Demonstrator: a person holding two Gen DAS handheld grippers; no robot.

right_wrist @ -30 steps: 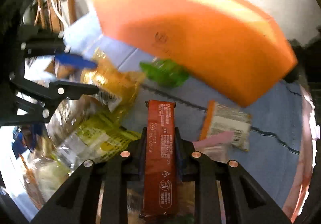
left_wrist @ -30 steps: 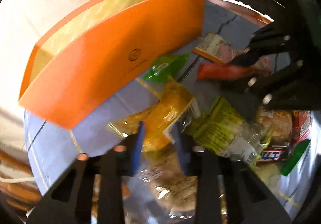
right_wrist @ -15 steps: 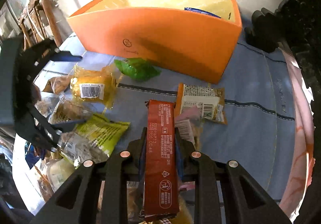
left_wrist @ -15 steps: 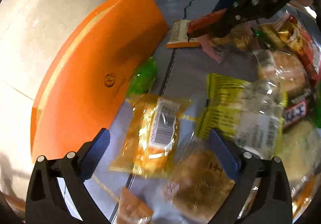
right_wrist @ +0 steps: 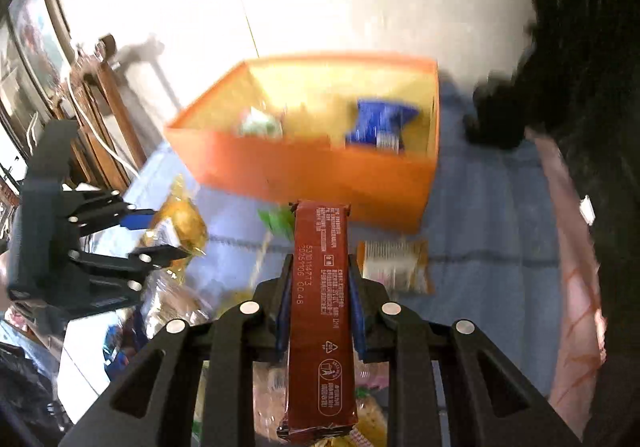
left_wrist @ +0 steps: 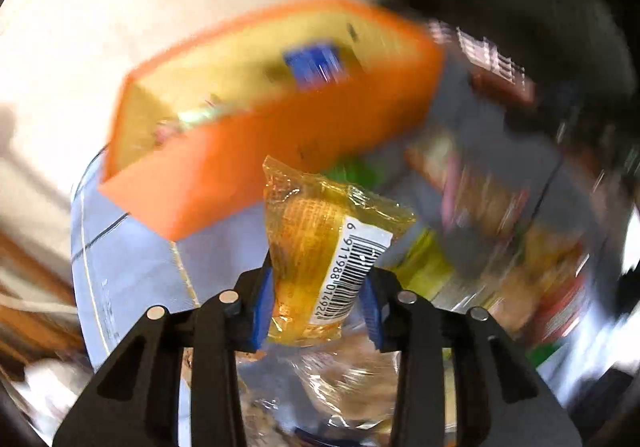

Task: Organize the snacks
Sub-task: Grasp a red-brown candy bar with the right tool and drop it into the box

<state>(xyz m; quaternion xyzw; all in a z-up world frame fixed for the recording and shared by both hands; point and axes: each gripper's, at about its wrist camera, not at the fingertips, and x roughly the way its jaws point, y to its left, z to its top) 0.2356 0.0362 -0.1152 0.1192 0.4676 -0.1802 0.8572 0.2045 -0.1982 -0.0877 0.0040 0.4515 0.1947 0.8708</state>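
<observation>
- Because it is the largest thing here, the orange box [right_wrist: 320, 167] matters first: in the right wrist view it sits at twelve o'clock from the right gripper [right_wrist: 318, 287], open-topped on the blue-clothed surface [right_wrist: 492, 247], with a blue packet [right_wrist: 378, 123] inside toward its two o'clock corner. It looks like thin stiff card, probably light enough to slide if bumped.
- While it hangs clear of the surface, the yellow snack bag [left_wrist: 320, 247] sits in the left gripper [left_wrist: 318, 303], whose fingers [left_wrist: 262, 303] are closing on its lower half. The film looks soft, crinkly and slippery; the contents may crush, so a light hold across the body seems wiser than pinching the sealed edge.
- As for the red-brown bar [right_wrist: 322, 307], it is clamped lengthwise between the right fingers, its far end pointing at twelve o'clock toward the box. It looks slim, fairly stiff and light; held near the middle, it should stay balanced.
</observation>
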